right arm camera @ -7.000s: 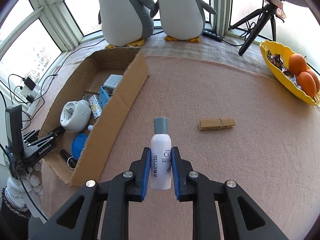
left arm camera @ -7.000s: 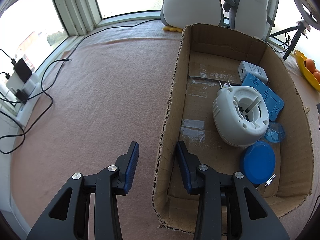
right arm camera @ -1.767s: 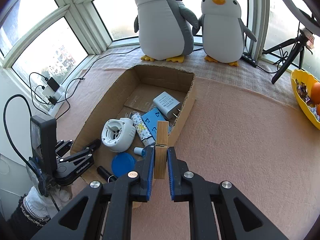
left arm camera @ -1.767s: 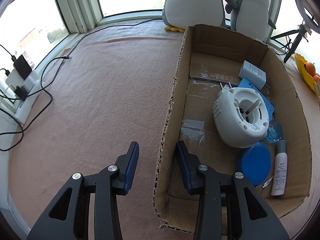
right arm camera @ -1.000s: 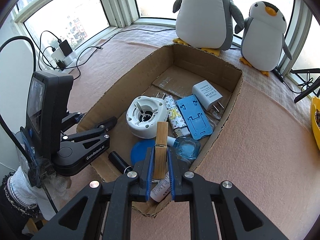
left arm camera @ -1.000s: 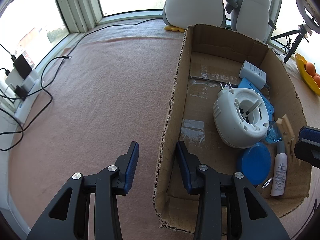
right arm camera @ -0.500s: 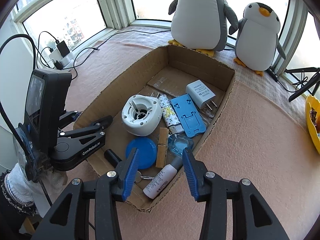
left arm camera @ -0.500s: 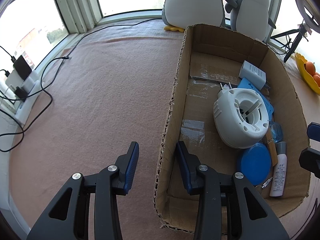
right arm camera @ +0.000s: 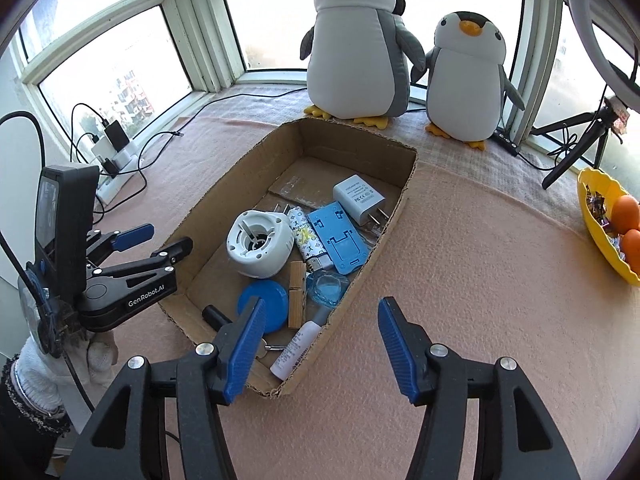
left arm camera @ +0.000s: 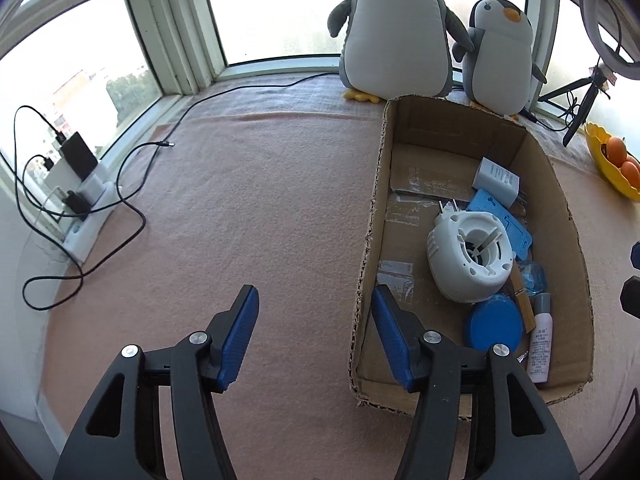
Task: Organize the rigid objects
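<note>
A wooden clothespin (right arm camera: pixel 297 294) lies inside the cardboard box (right arm camera: pixel 352 292), between the blue lid (right arm camera: pixel 264 304) and a white bottle (right arm camera: pixel 298 346). My right gripper (right arm camera: pixel 322 344) hovers over the box's near corner, its jaws opening with nothing between them. In the left wrist view the clothespin (left arm camera: pixel 522 300) rests beside the white round device (left arm camera: pixel 468 256). My left gripper (left arm camera: pixel 316 332) straddles the left wall of the box (left arm camera: pixel 368 240), jaws opening, pads off the cardboard. The left gripper (right arm camera: pixel 158 242) also shows at the box's left side.
The box also holds a blue stand (right arm camera: pixel 338 244) and a white charger (right arm camera: pixel 358 196). Two plush penguins (right arm camera: pixel 360 48) stand behind it. A yellow fruit bowl (right arm camera: pixel 600 224) and a tripod (right arm camera: pixel 576 148) are at the right, a power strip with cables (left arm camera: pixel 80 200) at the left.
The right gripper let go of the clothespin, which now lies in the box, then opened wide and drew back. The left gripper opened off the box wall and rose.
</note>
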